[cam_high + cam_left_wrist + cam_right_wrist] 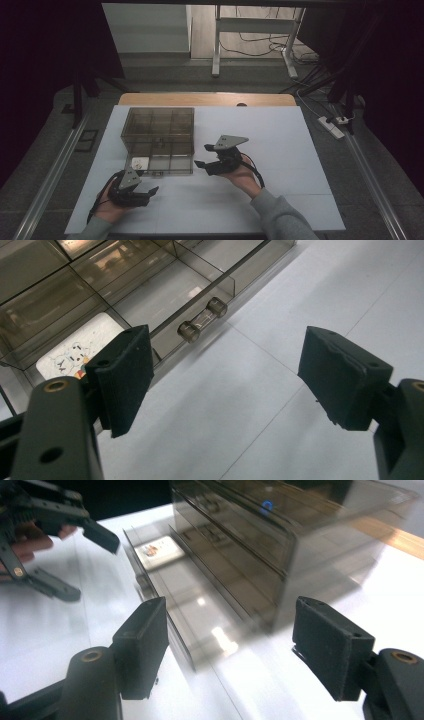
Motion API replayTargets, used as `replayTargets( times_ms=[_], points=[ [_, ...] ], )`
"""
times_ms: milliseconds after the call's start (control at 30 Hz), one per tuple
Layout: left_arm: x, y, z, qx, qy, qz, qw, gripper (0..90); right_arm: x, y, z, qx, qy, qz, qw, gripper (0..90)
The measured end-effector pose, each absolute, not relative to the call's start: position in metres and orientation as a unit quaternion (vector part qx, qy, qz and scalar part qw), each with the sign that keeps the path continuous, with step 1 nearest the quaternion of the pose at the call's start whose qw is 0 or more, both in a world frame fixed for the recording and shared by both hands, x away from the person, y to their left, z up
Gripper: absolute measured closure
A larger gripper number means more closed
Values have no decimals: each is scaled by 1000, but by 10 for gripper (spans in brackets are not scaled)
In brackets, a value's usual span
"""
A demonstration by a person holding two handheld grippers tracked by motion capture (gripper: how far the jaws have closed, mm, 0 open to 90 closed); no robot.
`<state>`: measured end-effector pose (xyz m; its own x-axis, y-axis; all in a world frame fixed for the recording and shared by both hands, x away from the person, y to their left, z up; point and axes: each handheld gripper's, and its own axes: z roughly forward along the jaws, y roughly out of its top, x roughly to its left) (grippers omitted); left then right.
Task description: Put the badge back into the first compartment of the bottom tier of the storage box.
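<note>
A smoky clear drawer cabinet (157, 129) stands on the white table sheet, with its bottom drawer (160, 164) pulled out toward me. A white printed card (138, 162) lies in the drawer's left compartment; the same card (82, 352) appears in the left gripper view and again, small (159, 549), in the right gripper view. My left gripper (152, 195) is open, held just in front of the drawer near its handle (202, 319). My right gripper (202, 156) is open at the drawer's right end, beside the cabinet (280, 535). Neither holds anything.
The white sheet (280, 150) covers a wooden table (210, 99). Bare sheet lies to the right and in front of the cabinet. A power strip (332, 126) and cables lie on the floor at the right, and a metal frame (250, 30) stands behind.
</note>
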<state>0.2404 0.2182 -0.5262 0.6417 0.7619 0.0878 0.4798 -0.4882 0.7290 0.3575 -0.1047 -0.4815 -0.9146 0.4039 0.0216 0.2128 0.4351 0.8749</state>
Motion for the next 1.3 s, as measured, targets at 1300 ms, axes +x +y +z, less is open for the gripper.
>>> replayTargets(
  times_ms=[1300],
  points=[
    [241,217,-527,838,368,212,342,221,307,-286,-501,311,806,473,170,306]
  ],
)
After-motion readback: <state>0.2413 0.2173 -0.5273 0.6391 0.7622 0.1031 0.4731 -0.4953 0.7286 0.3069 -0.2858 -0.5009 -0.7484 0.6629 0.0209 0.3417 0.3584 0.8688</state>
